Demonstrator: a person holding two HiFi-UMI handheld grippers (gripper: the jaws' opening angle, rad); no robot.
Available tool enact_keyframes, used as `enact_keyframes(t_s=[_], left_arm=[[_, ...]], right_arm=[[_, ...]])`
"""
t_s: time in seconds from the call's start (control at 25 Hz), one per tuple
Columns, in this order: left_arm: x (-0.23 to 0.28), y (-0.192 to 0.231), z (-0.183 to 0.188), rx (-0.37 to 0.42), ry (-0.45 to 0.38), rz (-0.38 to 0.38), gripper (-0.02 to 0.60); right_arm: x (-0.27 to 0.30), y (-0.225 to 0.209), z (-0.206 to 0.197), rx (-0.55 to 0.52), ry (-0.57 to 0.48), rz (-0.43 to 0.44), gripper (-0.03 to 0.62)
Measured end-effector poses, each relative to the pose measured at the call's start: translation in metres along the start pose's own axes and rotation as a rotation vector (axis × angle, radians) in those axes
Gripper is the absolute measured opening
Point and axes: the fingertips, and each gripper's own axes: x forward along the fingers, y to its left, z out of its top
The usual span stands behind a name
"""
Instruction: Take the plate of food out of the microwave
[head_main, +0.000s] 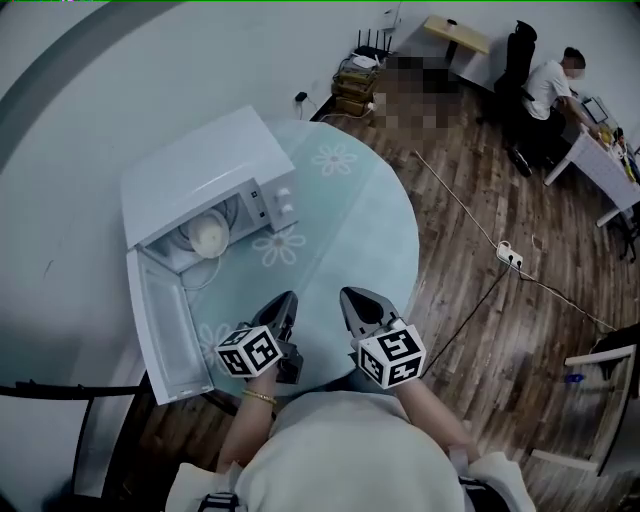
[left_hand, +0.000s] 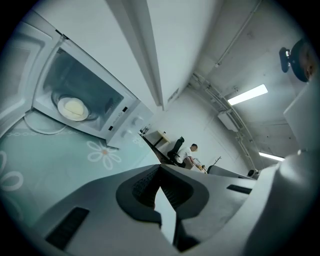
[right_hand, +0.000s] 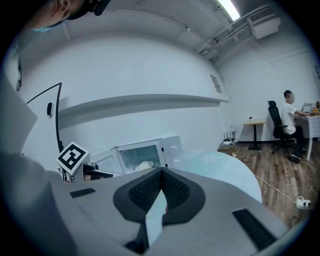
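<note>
Inside the open microwave on the bench, the plate of food sits untouched. The left gripper and right gripper hover near the bench's front edge, both pressed together and empty. The reach has not begun. Next, one gripper must spread and approach the plate's rim.
</note>
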Motion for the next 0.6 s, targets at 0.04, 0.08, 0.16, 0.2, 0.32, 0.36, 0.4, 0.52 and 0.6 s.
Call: enact_keyframes(t_s=[0.04,0.08,0.16,0.2,0.32,0.36,0.4,0.52,0.6], left_arm=[[0.0,0.005,0.003,-0.017,-0.018,0.016,0.012],[0.0,0.011,0.007,-0.033,-0.037,0.032,0.012],[0.0,0.022,0.014,-0.067,-0.076,0.062,0.012],[0.0,0.027,0.017,-0.083,-0.093,0.077,0.012],[-0.001,0.044,0.025,-0.12,-0.137,0.123,0.012],[-0.002,0.051,0.027,-0.131,-0.152,0.138,0.012],[-0.002,0.058,0.03,-0.145,-0.169,0.153,0.012],[-0.003,0.08,0.038,-0.2,-0.221,0.193,0.012],[-0.003,0.095,0.043,-0.254,-0.26,0.209,0.012]], right_arm=[[0.007,0.001,0.002,-0.01,0.007,0.025,0.006],[0.013,0.002,0.004,-0.019,0.015,0.05,0.006],[0.026,0.004,0.005,-0.035,0.032,0.095,0.006],[0.032,0.005,0.006,-0.041,0.042,0.115,0.006],[0.049,0.007,0.005,-0.055,0.069,0.171,0.006],[0.054,0.009,0.004,-0.06,0.076,0.189,0.006],[0.06,0.01,0.003,-0.064,0.084,0.206,0.006],[0.075,0.016,0.0,-0.075,0.11,0.256,0.006],[0.084,0.019,-0.001,-0.078,0.125,0.286,0.006]])
